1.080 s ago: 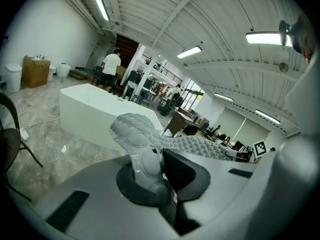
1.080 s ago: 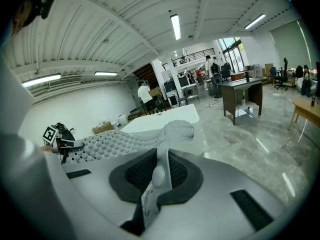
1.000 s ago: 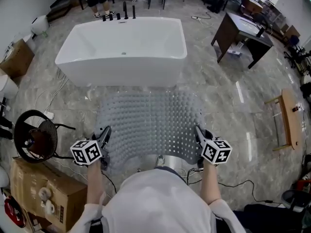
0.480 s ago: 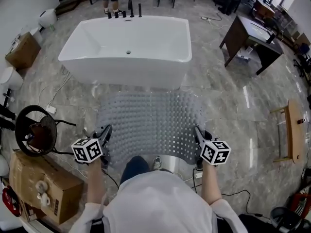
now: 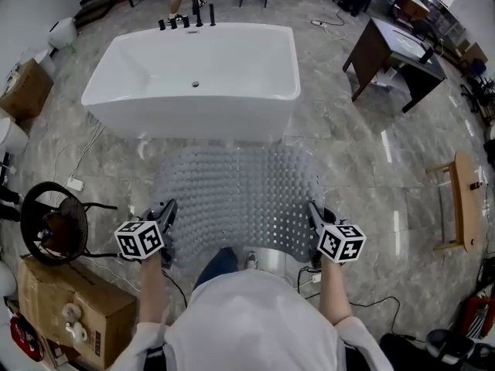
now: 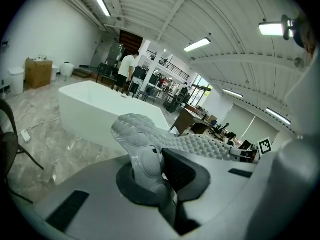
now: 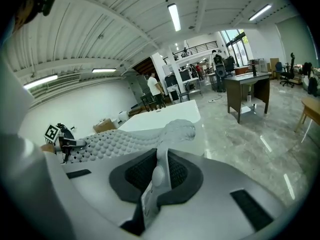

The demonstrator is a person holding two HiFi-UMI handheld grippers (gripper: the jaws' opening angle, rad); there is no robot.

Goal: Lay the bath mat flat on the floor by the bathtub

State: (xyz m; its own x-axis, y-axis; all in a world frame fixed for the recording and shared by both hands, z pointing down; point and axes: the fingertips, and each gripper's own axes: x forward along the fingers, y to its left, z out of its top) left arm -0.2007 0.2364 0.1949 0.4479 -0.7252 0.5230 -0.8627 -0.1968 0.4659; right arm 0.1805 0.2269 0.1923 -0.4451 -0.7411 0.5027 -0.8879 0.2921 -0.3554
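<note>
Cardboard box (image 5: 73,309) far left, black fan (image 5: 50,222) just beyond it. Left gripper (image 5: 166,216) is clamped shut on the near left corner of the grey nubby bath mat (image 5: 240,195) (near edge is up off the floor (image 5: 363,168)), which stretches toward the white bathtub (image 5: 193,91). Right gripper (image 5: 314,215) pinches the near right corner the same way.

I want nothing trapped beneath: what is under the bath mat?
Marble floor shows around the bath mat, held by the left gripper and right gripper before the bathtub. The mat covers the floor beneath it, so anything lying there cannot be seen.
</note>
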